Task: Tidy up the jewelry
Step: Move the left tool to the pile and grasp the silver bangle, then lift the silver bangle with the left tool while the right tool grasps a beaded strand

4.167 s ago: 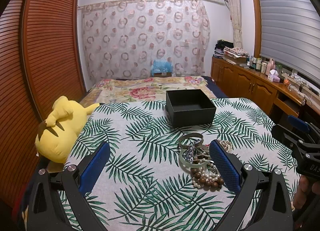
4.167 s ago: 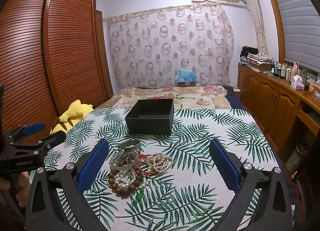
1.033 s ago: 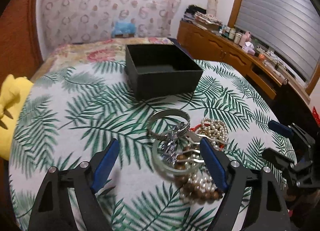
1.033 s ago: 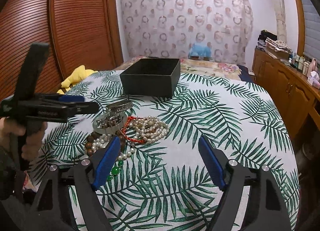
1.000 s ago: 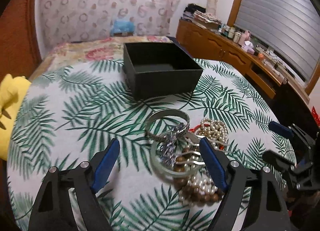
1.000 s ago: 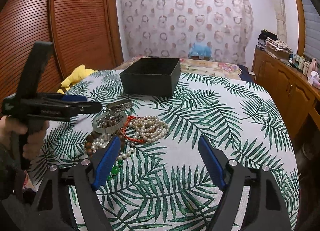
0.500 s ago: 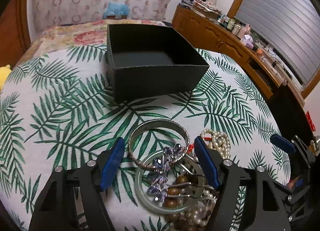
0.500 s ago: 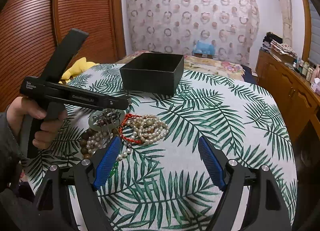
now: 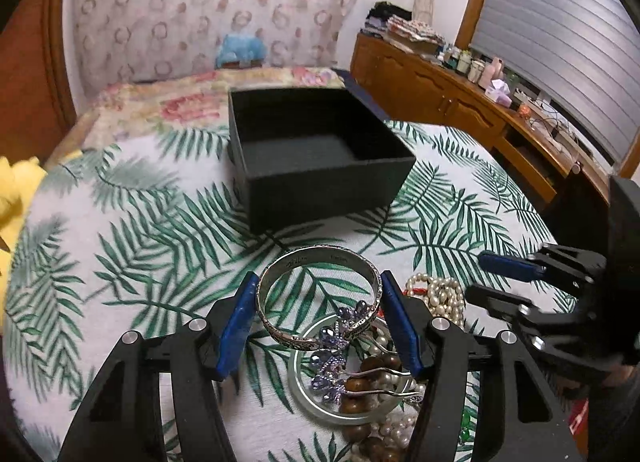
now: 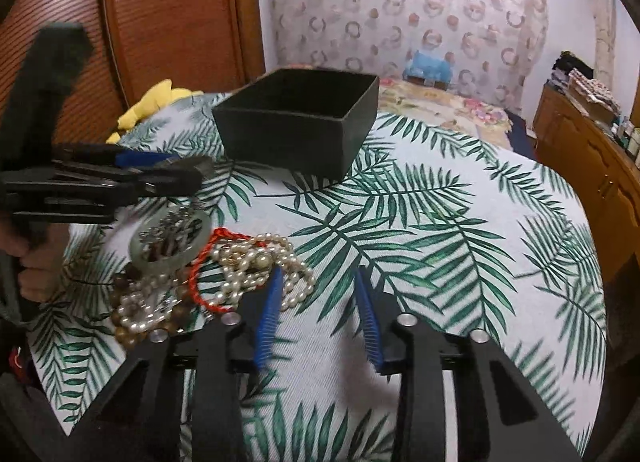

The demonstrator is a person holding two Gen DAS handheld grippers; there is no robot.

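A silver bangle (image 9: 318, 296) sits between the blue pads of my left gripper (image 9: 318, 290), which has closed on its two sides. It rests at the top of a jewelry pile (image 9: 372, 378) with a pale ring, purple crystals, brown beads and pearls. An open black box (image 9: 316, 157) stands just beyond. My right gripper (image 10: 318, 282) is partly closed and empty, its left pad next to the pearl strands (image 10: 260, 262). The left gripper also shows in the right wrist view (image 10: 160, 173), above the pile.
The table has a palm-leaf cloth (image 10: 440, 221). A yellow plush (image 10: 152, 105) lies at its left edge. A bed (image 9: 192, 101) lies behind the table and a wooden dresser (image 9: 460, 101) runs along the right wall.
My left gripper moved forward and down and closed around the silver bangle. My right gripper narrowed its jaws and moved left toward the pearls.
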